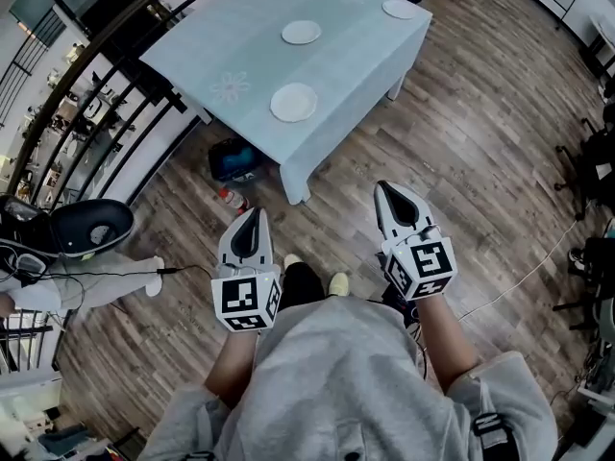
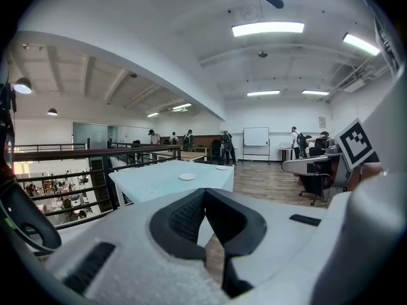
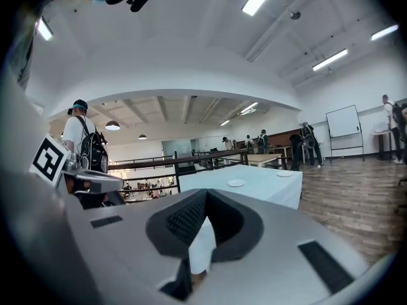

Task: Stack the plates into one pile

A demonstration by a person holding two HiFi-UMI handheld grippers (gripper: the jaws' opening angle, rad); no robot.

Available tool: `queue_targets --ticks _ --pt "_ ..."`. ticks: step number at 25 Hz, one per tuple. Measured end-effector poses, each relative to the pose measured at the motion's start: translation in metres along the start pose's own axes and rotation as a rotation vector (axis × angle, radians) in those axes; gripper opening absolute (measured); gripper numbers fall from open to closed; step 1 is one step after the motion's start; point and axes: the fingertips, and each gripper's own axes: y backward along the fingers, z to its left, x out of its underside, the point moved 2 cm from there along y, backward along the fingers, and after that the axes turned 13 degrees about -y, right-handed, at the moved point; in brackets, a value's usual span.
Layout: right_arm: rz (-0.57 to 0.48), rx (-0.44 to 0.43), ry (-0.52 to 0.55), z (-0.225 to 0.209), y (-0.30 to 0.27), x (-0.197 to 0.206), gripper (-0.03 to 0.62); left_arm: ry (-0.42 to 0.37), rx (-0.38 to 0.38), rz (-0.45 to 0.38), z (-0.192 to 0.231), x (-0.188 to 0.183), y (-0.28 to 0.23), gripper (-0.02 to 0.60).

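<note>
Three white plates lie apart on a table (image 1: 346,60) with a pale blue cloth: one near the front edge (image 1: 293,102), one in the middle (image 1: 301,32), one at the far corner (image 1: 400,9). My left gripper (image 1: 255,211) and right gripper (image 1: 385,187) hang over the wooden floor, short of the table, both shut and holding nothing. In the left gripper view the shut gripper (image 2: 205,191) points toward the table (image 2: 159,182) and two plates (image 2: 187,177) (image 2: 221,168) show. The right gripper (image 3: 206,192) faces the same table, where two plates (image 3: 236,183) (image 3: 284,174) are visible.
A black railing (image 1: 96,94) runs along the table's left side. A blue bag (image 1: 233,158) and a bottle (image 1: 231,200) lie on the floor by the table leg. A black chair (image 1: 91,227) stands at the left. A cable (image 1: 519,277) crosses the floor at right.
</note>
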Motion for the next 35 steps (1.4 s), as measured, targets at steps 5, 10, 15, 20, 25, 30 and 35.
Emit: queue_targets --ticks 5,10,15,20,25,30,35 --pt "-0.005 0.003 0.016 0.002 -0.005 -0.002 0.026 0.005 0.005 -0.004 0.004 0.003 -0.004 0.018" --pt "-0.018 0.030 0.020 -0.004 -0.024 -0.009 0.026 -0.004 0.021 -0.015 0.016 0.002 -0.027 0.018" --pt "-0.006 0.044 0.042 -0.012 -0.047 -0.014 0.026 -0.002 0.032 -0.024 0.027 0.000 -0.052 0.018" --pt "0.006 0.061 0.050 -0.028 -0.078 -0.020 0.026 0.002 0.046 -0.016 0.040 0.000 -0.088 0.018" --pt "0.019 0.071 0.051 -0.044 -0.115 -0.035 0.026 0.006 0.054 -0.003 0.054 -0.005 -0.126 0.018" --pt "0.025 0.071 0.053 -0.051 -0.151 -0.048 0.026 0.008 0.062 0.005 0.074 -0.013 -0.157 0.018" --pt "0.039 0.083 0.066 -0.060 -0.183 -0.055 0.026 0.013 0.073 0.008 0.090 -0.014 -0.190 0.018"
